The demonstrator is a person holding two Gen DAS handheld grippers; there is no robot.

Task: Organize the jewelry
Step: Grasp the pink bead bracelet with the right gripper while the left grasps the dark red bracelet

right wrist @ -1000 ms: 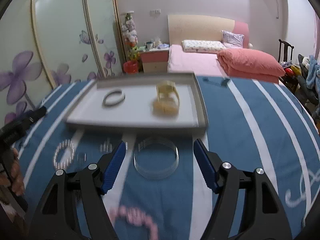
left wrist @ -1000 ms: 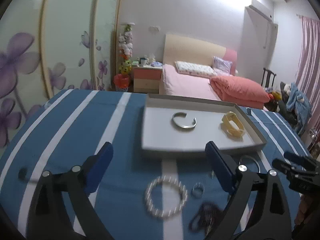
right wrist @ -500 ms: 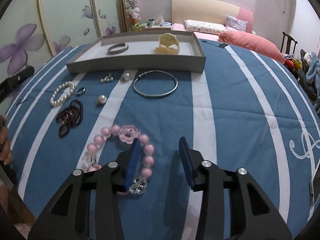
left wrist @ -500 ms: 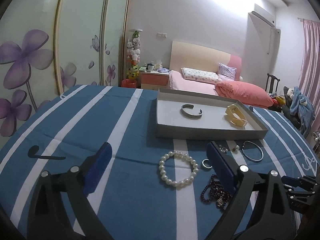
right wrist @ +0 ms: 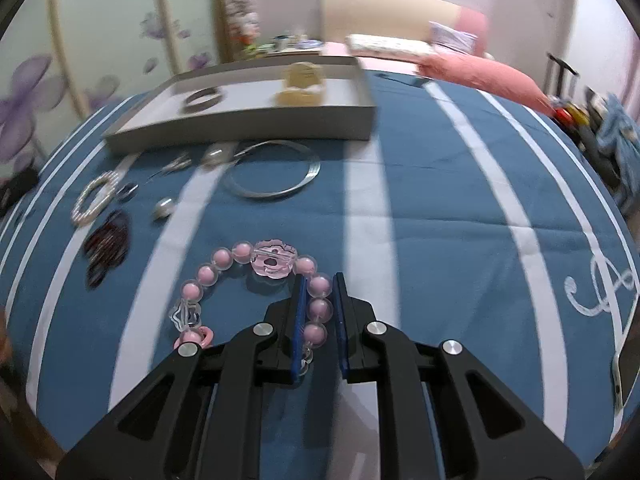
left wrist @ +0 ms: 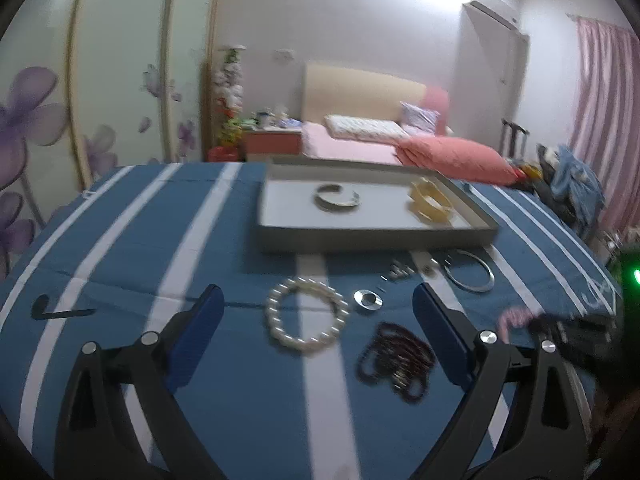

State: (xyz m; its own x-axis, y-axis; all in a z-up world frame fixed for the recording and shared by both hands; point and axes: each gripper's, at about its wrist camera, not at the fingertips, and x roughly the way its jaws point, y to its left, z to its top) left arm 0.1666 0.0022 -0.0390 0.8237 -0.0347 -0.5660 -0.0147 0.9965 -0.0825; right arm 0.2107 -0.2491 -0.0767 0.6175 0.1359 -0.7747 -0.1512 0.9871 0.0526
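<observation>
A grey tray at the back of the blue striped cloth holds a silver cuff and a yellow bracelet. In front lie a pearl bracelet, a dark bead bracelet, a silver ring and a thin silver bangle. My left gripper is open above the pearl bracelet. My right gripper is shut on the beads of a pink bead bracelet that lies on the cloth.
Small pearls and earrings lie just in front of the tray. A phone lies at the right edge of the cloth. A bed and a flower-print wardrobe stand behind the table.
My right gripper drew back from the tray, came down over the pink bead bracelet and closed on its beads. My left gripper stayed open and shifted slightly over the pearl bracelet.
</observation>
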